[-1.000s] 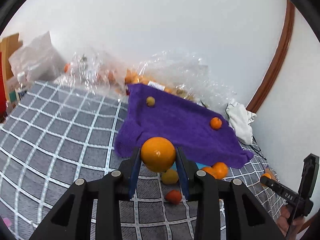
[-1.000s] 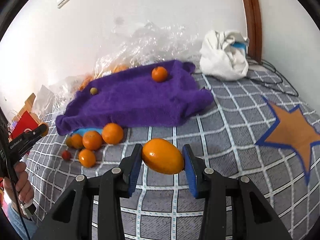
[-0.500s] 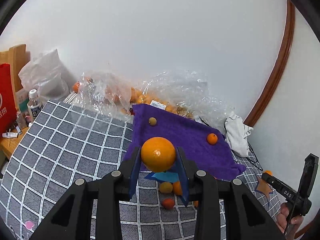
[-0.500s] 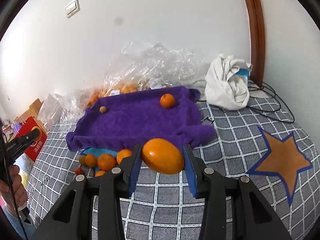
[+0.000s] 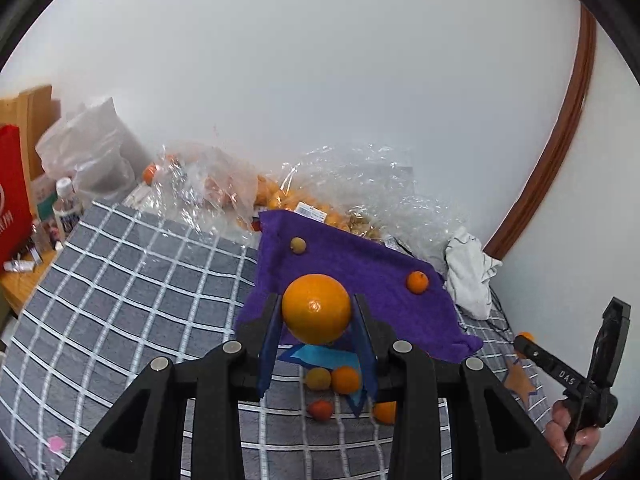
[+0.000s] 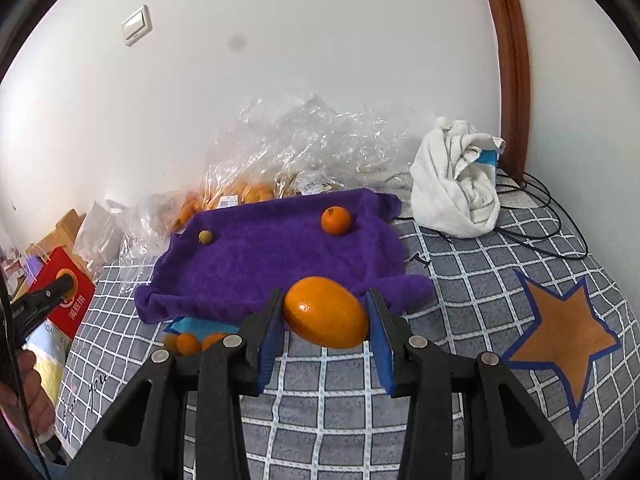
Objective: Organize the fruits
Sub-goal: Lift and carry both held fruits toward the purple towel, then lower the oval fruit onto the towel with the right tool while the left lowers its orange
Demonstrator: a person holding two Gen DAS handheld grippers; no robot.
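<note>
Both claws loaded: left claw (image 5: 316, 322) clamps round orange (image 5: 316, 307), right claw (image 6: 325, 330) clamps oval orange (image 6: 326, 312), long axis crosswise. Purple towel (image 6: 280, 264) straight ahead below both.

White letters "DAS" run along the black right gripper (image 5: 560, 374); the red bag's (image 6: 68, 296) Chinese print is unreadable.

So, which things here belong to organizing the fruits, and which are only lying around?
For the job:
- round orange in left gripper
- oval orange in right gripper
- purple towel
- loose fruits

Lying about:
- white cloth
- cables
- red bag
</note>
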